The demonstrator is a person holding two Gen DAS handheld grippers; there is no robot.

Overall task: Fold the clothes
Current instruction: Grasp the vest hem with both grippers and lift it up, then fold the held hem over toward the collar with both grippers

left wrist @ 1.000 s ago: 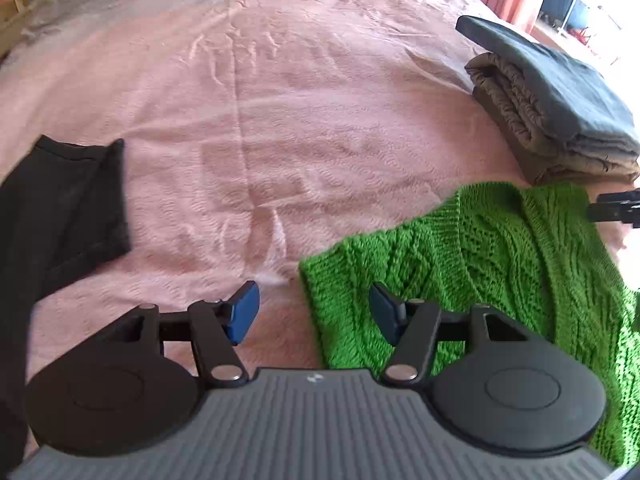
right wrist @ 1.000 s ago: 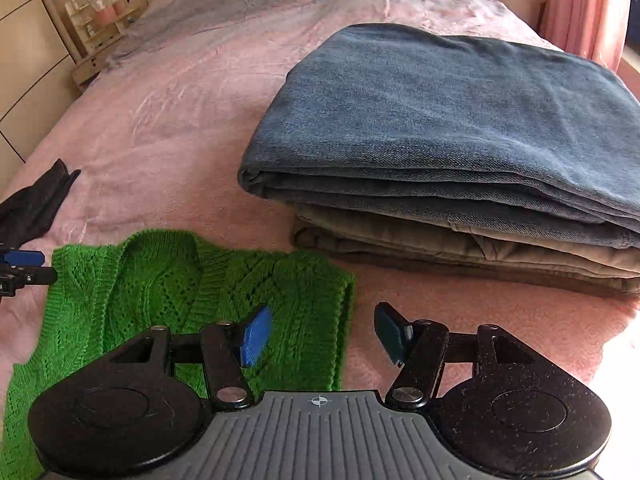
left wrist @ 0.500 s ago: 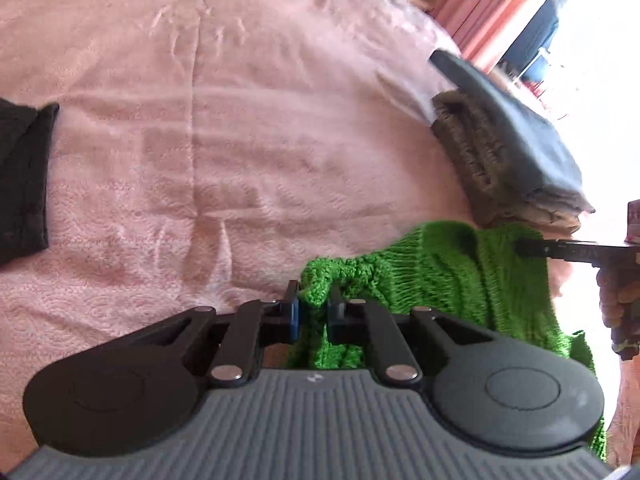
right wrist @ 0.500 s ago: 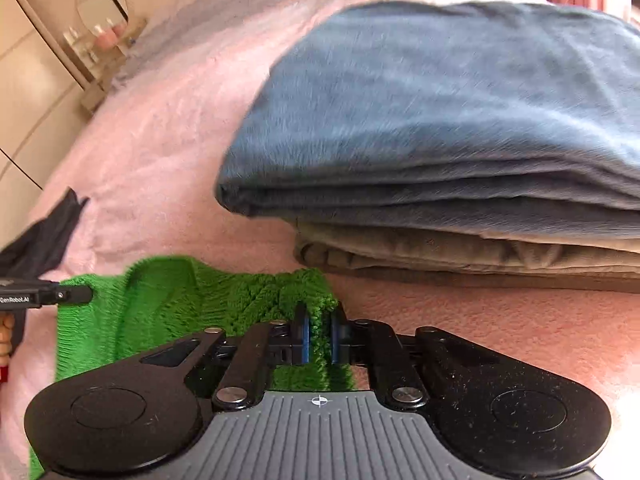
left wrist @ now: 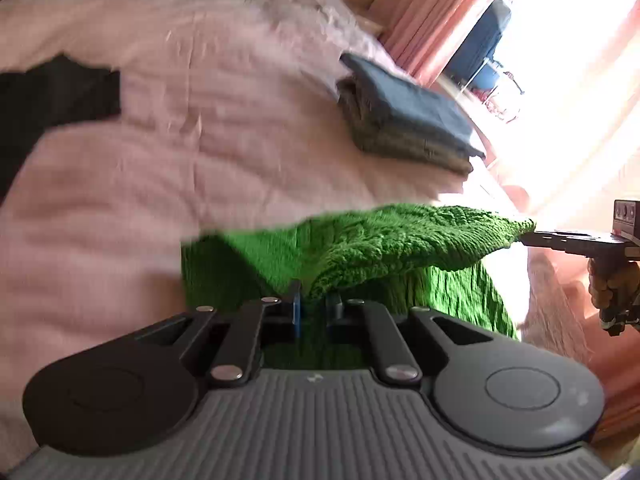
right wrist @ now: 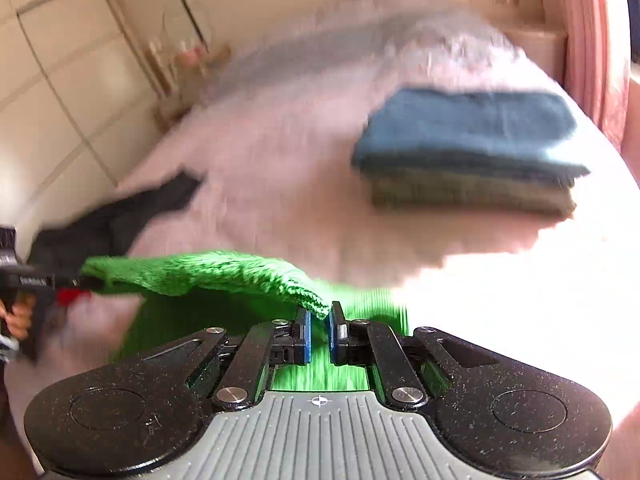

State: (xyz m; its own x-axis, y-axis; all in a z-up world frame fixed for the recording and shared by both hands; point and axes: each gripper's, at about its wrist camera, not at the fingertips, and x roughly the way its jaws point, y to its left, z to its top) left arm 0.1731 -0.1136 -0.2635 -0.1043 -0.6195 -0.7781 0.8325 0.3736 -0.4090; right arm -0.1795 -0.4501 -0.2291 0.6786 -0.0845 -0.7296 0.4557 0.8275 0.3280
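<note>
Two grippers hold one green knitted sweater [left wrist: 400,240] above a pink bed [left wrist: 180,184]. At the far left of the bed lies a dark garment [left wrist: 56,96], well apart from the sweater. Further right, near the bed's far edge, stands a stack of folded clothes [left wrist: 404,120], a blue piece on top of grey-brown ones; nothing lies between it and the sweater. Behind it hangs a pink curtain [left wrist: 416,12], beside a bright window.

The left gripper [left wrist: 316,312] points forward over the bed, its fingers pressed on one upper edge of the sweater. The right gripper [right wrist: 319,328] points the same way and pinches the other upper edge between its blue pads [right wrist: 307,334]. In the left wrist view the right gripper enters from the right side with the person's hand [left wrist: 612,288] under it on the grip.

The sweater's top edge is stretched between the two grippers, raised off the bed, and the rest hangs down below them. Both views are blurred.
</note>
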